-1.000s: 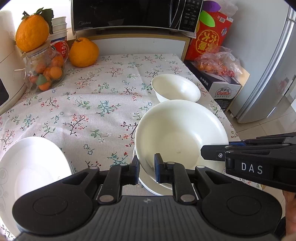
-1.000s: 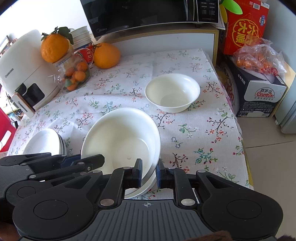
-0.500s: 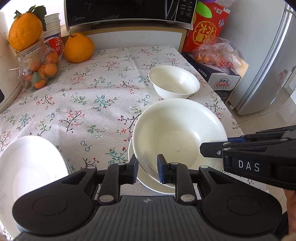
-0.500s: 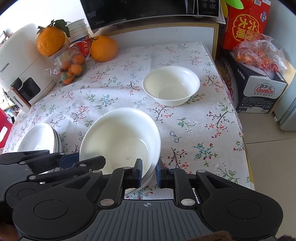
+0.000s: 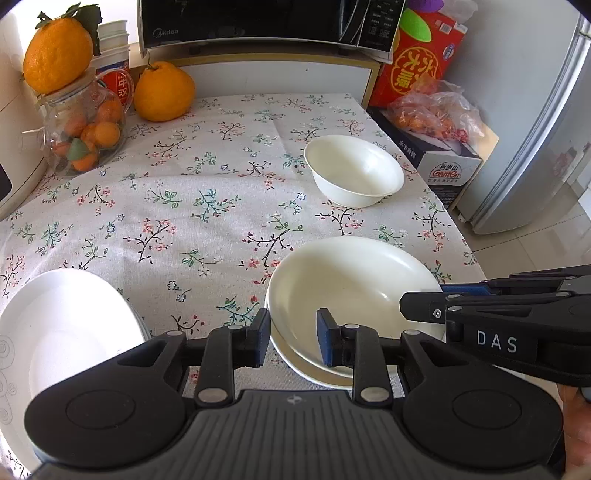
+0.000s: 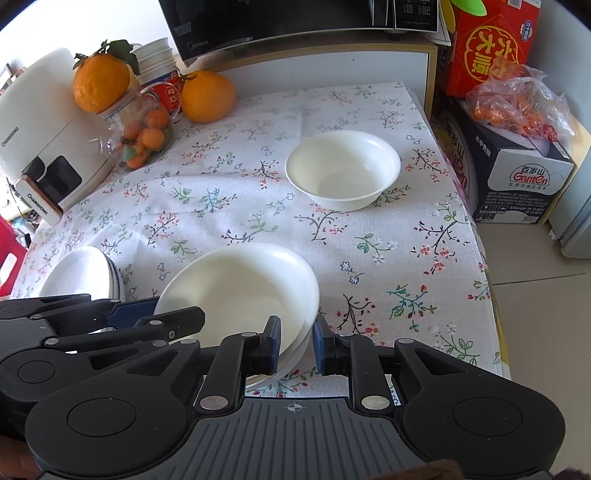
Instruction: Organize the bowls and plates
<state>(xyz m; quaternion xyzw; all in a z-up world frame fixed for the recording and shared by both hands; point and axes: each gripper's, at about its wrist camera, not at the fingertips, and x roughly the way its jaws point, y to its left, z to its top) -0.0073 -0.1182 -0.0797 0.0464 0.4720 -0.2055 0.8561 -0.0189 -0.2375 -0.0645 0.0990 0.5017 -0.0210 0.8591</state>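
Observation:
A large white bowl [image 5: 351, 288] [image 6: 240, 291] rests on another white dish [image 5: 306, 369] at the table's near edge. My left gripper [image 5: 293, 339] [image 6: 159, 315] straddles its left rim; the jaws are opening and the pads stand off the rim. My right gripper [image 6: 295, 345] [image 5: 424, 299] sits over the bowl's right rim, with its pads close against it. A smaller white bowl [image 5: 354, 175] [image 6: 343, 170] stands alone farther back. A stack of white plates [image 5: 62, 325] [image 6: 81, 273] lies at the near left.
At the back left stand a jar of small oranges [image 5: 85, 129], two big oranges [image 5: 164, 92] and a white appliance [image 6: 40, 147]. A microwave [image 5: 258, 22] sits behind them. Boxes [image 6: 517, 173] and a fridge [image 5: 535, 147] stand beyond the table's right edge.
The large bowl has sunk from a raised tilt onto the dish beneath it. My left jaws have widened off its rim. The right jaws have widened only slightly.

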